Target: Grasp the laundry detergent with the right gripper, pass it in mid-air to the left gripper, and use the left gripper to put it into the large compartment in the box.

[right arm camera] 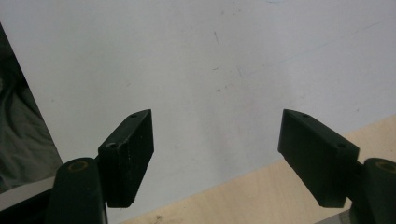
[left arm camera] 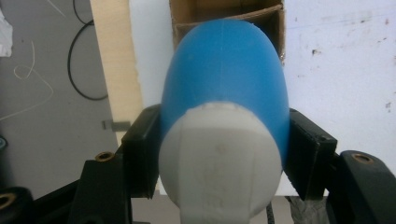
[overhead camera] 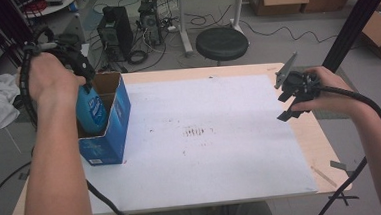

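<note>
While the left hand-held gripper [left arm camera: 224, 154] clamps the blue bottle [left arm camera: 224, 74], the right hand-held gripper [right arm camera: 215, 158] gapes.

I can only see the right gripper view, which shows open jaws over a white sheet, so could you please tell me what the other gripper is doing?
Observer: The left gripper is shut on a blue bottle with a white cap.
Operator: Thank you. Where is that bottle relative to the table?
Observer: In the high view, the bottle's lower part sits inside an open blue cardboard box near the table's left edge.
Operator: And how far is my right gripper from that box?
Observer: The right gripper hangs at the opposite, right edge of the white sheet, with the sheet's bare middle between them.
</note>
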